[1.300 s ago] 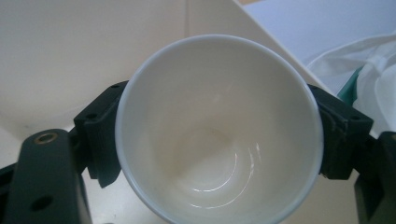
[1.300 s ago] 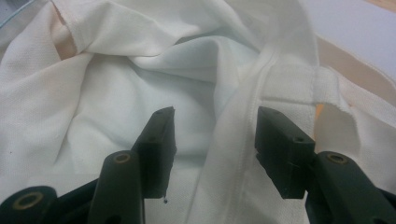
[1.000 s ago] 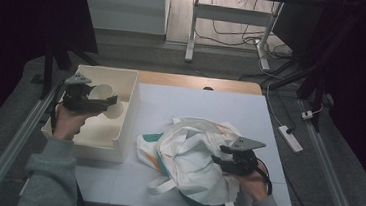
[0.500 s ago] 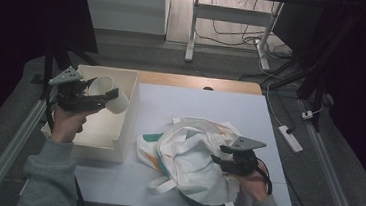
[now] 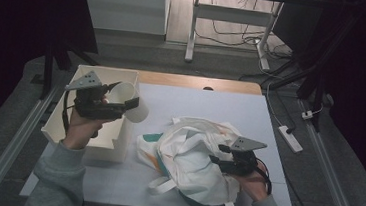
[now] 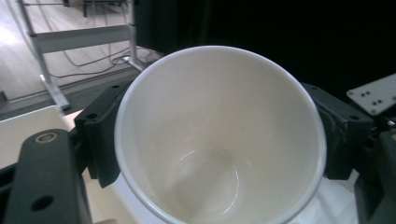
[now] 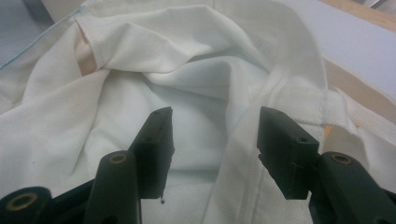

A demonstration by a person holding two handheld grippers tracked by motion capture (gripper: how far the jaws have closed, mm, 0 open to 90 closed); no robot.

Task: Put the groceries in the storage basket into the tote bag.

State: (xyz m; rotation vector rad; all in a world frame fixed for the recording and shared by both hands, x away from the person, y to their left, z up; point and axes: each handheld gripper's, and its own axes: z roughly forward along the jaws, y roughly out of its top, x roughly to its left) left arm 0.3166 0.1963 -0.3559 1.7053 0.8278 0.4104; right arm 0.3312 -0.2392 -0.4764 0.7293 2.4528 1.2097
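Left gripper view: white cup [image 6: 219, 140], glossy inside.

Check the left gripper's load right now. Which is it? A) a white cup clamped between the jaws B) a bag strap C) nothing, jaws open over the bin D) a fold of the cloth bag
A: in the left gripper view the white cup sits with a black jaw pressed on each side of its wall, and the high view shows the left gripper holding it by the white bin.
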